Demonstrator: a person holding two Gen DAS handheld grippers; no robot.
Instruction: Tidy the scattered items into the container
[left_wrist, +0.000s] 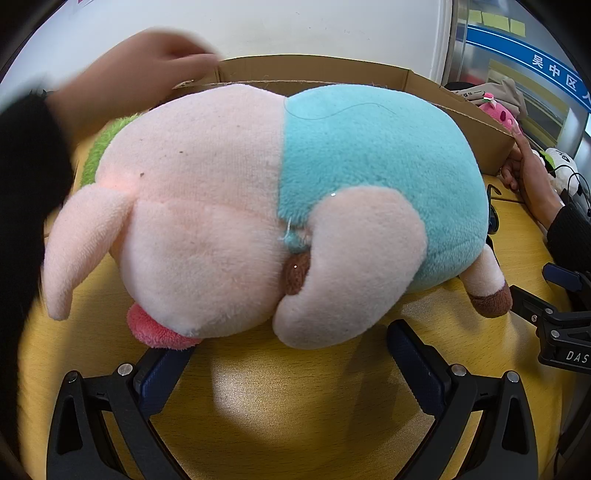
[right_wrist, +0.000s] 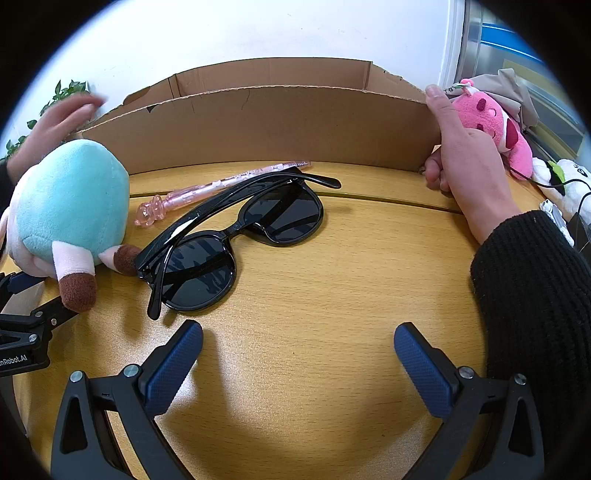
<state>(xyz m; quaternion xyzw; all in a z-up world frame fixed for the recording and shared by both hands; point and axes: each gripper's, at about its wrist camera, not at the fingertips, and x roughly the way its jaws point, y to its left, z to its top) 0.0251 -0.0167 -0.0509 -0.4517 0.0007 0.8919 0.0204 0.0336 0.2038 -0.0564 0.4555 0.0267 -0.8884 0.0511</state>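
A pink and turquoise plush pig (left_wrist: 258, 206) lies on the wooden table right in front of my left gripper (left_wrist: 288, 354), which is open and empty, its fingers just short of the toy. The pig also shows at the left of the right wrist view (right_wrist: 70, 206). Black sunglasses (right_wrist: 236, 236) and a pink transparent pen (right_wrist: 221, 184) lie ahead of my right gripper (right_wrist: 297, 354), which is open and empty. The cardboard box (right_wrist: 266, 125) stands behind them; it also shows in the left wrist view (left_wrist: 317, 70).
Two bare hands hold the box, one at its left corner (right_wrist: 55, 125) and one at its right corner (right_wrist: 458, 155). A pink plush (right_wrist: 491, 125) and a white plush (right_wrist: 572, 184) lie at the right. A green plush (left_wrist: 107, 147) peeks out behind the pig.
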